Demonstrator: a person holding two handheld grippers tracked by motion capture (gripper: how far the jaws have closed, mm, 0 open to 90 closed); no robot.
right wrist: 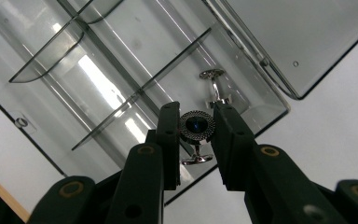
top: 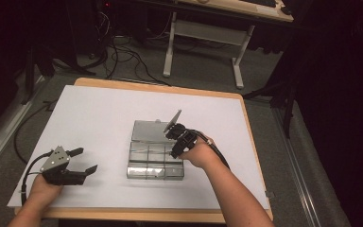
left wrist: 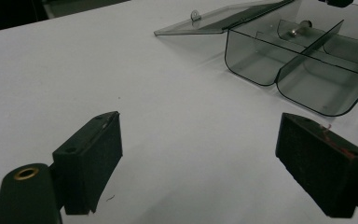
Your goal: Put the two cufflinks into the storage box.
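A clear plastic box [top: 155, 163] with several compartments lies mid-table, its lid [top: 149, 130] folded open on the far side. My right gripper [right wrist: 196, 126] hovers over the box's far right compartment, shut on a round silver cufflink with a blue stone [right wrist: 196, 127]. A second silver cufflink [right wrist: 214, 86] lies in that compartment below it. In the high view the right gripper [top: 176, 137] sits at the box's far right corner. My left gripper [top: 86, 161] rests open on the white sheet, well left of the box. Between its jaws [left wrist: 214, 154] is bare table; the box [left wrist: 303, 70] lies ahead of it.
The white sheet [top: 99, 109] covers a wooden table whose edge [top: 255, 142] shows at the right. Beyond the table stand a white desk frame [top: 203, 33] and loose cables [top: 118, 52] on the floor.
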